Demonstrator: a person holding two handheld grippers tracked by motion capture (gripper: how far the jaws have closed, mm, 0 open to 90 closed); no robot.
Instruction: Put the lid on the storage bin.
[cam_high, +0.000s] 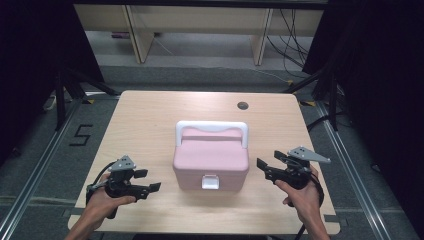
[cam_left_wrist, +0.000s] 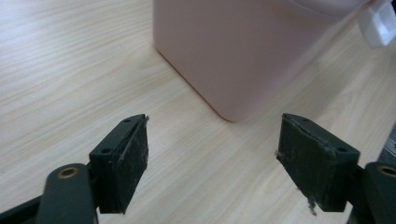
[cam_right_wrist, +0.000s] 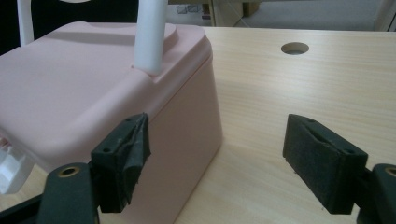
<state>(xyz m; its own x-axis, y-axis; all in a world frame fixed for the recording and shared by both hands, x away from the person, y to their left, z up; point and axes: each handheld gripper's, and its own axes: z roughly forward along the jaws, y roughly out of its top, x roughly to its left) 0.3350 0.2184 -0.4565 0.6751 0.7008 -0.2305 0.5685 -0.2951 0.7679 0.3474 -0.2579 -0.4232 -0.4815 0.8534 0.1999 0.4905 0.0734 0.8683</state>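
While the pink box (cam_high: 211, 162) sits closed at the middle of the table (cam_high: 145, 120), the left gripper (cam_high: 148, 181) is held at its eight o'clock and the right gripper (cam_high: 269, 163) at its three o'clock, both with jaws apart and empty. Stiff, smooth, probably light plastic is judged; the white handle (cam_high: 212, 126) or front latch (cam_high: 209, 182) is best gripped
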